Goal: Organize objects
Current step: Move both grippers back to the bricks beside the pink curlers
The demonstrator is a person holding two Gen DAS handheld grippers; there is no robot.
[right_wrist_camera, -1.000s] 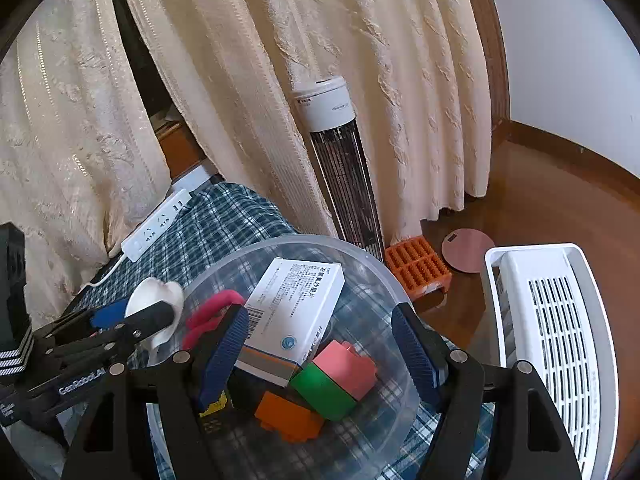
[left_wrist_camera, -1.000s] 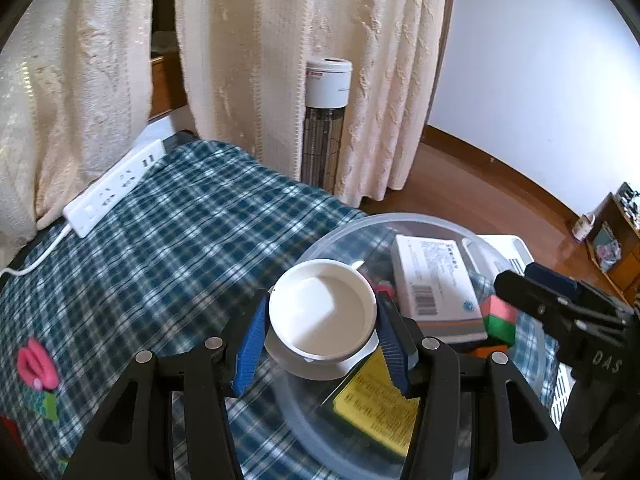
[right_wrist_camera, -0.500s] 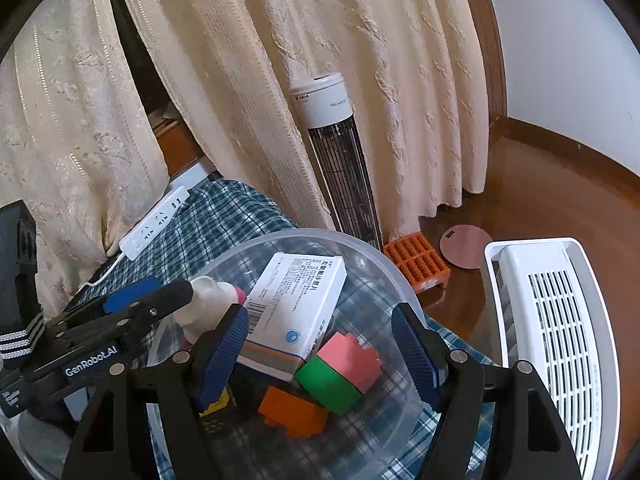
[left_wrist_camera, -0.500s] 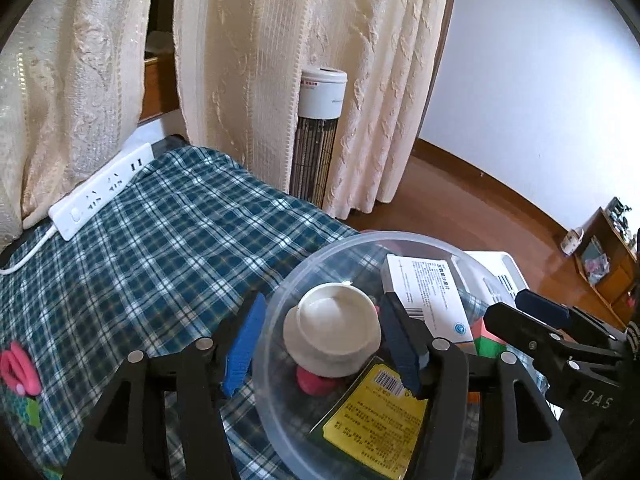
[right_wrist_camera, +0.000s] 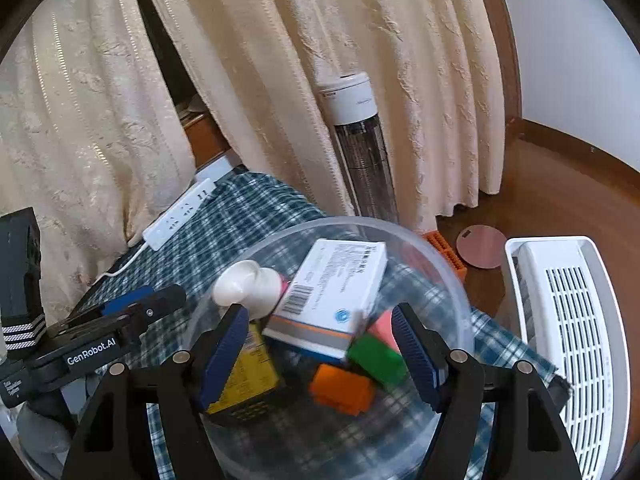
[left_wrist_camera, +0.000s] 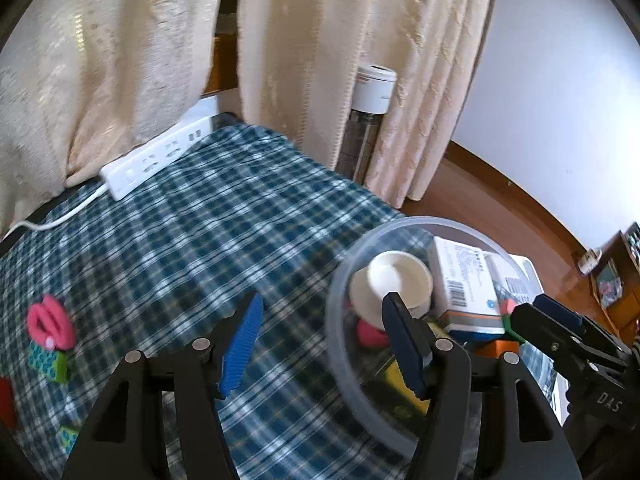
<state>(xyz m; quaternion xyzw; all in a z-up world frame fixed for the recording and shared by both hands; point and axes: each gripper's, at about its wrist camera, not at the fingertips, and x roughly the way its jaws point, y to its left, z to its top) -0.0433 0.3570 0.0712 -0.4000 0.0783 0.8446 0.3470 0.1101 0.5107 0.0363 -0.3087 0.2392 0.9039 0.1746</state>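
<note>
Left gripper (left_wrist_camera: 326,354): blue-padded jaws spread and opening, nothing pinched; only the plaid cloth and the bowl's near-left rim show between them. One blue finger pad (left_wrist_camera: 402,346) overlaps the bowl wall in view; contact cannot be told.

Right gripper (right_wrist_camera: 320,356): jaws spread wide, gripping nothing. It hangs over the clear round plastic bowl (right_wrist_camera: 460,292), its fingers framing the contents.

The bowl sits on the blue-and-white plaid cloth (left_wrist_camera: 208,248) at the table's right end. In it, near to far in the right wrist view:
- yellow flat packet (right_wrist_camera: 250,380), near-left
- orange plastic brick (right_wrist_camera: 342,388), near-centre
- green plastic brick (right_wrist_camera: 378,362), with a pink plastic brick (right_wrist_camera: 384,328) just behind, touching it
- white cardboard box with barcode and orange-blue edge (right_wrist_camera: 332,292), tilted, resting across the other items
- white ceramic cup (right_wrist_camera: 250,286), lying on its side at the left beside the box, mouth toward the bowl wall
- something pink (left_wrist_camera: 370,332) under the cup, identity unclear

Outside the bowl, on the cloth at far left of the left wrist view: pink looped object (left_wrist_camera: 50,322), a green patterned block (left_wrist_camera: 50,364) touching it below. Both well apart from the bowl.

Farther back: white power strip (left_wrist_camera: 156,158) at the cloth's far edge, cream curtains (right_wrist_camera: 280,60), tall white-topped tower heater (right_wrist_camera: 358,148). On the wood floor to the right: white slatted plastic unit (right_wrist_camera: 568,328), round copper-coloured disc (right_wrist_camera: 480,246).
</note>
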